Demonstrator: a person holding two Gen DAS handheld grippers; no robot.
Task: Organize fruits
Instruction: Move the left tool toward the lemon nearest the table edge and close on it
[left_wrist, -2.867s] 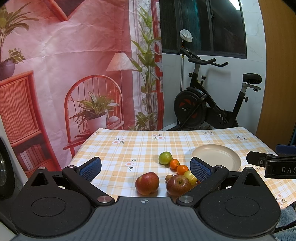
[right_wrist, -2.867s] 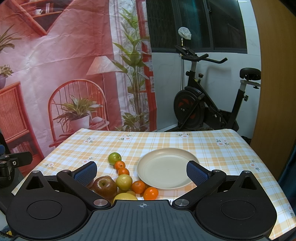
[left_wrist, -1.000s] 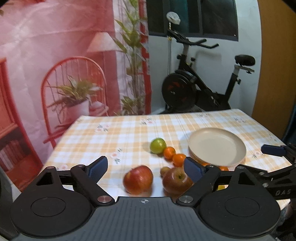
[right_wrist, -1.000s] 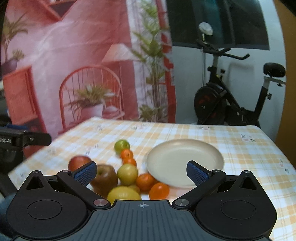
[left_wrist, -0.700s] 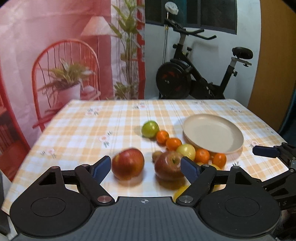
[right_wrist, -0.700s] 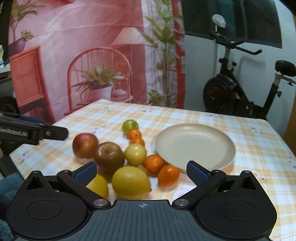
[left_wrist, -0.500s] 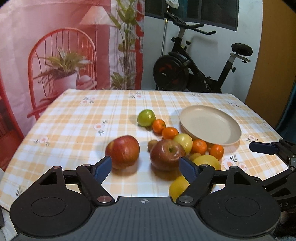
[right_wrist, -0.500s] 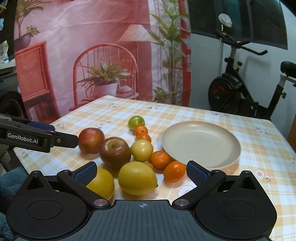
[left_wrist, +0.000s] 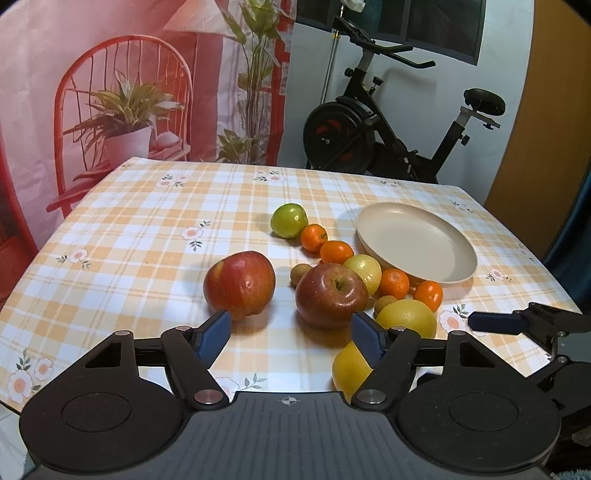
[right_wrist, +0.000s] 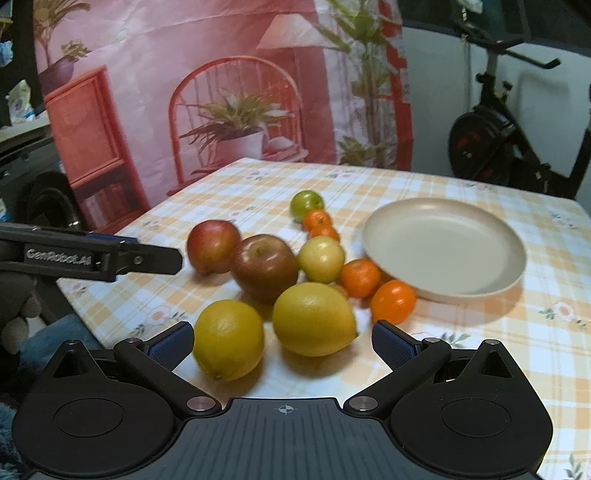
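Fruit lies loose on a checked tablecloth (left_wrist: 147, 236) beside an empty beige plate (left_wrist: 415, 242). In the left wrist view my left gripper (left_wrist: 291, 330) is open and empty, just short of a red apple (left_wrist: 240, 284) and a darker apple (left_wrist: 330, 295). A green apple (left_wrist: 289, 220), small oranges (left_wrist: 336, 252) and two lemons (left_wrist: 406, 317) lie around. In the right wrist view my right gripper (right_wrist: 282, 343) is open and empty, its fingers flanking two lemons (right_wrist: 314, 319) without touching. The plate (right_wrist: 443, 247) lies to the right beyond them.
The table's near edge runs just under both grippers. An exercise bike (left_wrist: 388, 144) stands behind the table by a white wall. A pink printed backdrop (left_wrist: 129, 92) hangs at the back left. The left gripper (right_wrist: 92, 254) reaches in from the left in the right wrist view.
Both grippers have moved forward and down toward the fruit; the apples and lemons now sit larger and nearer the fingertips. Both stay open. No fruit has moved.
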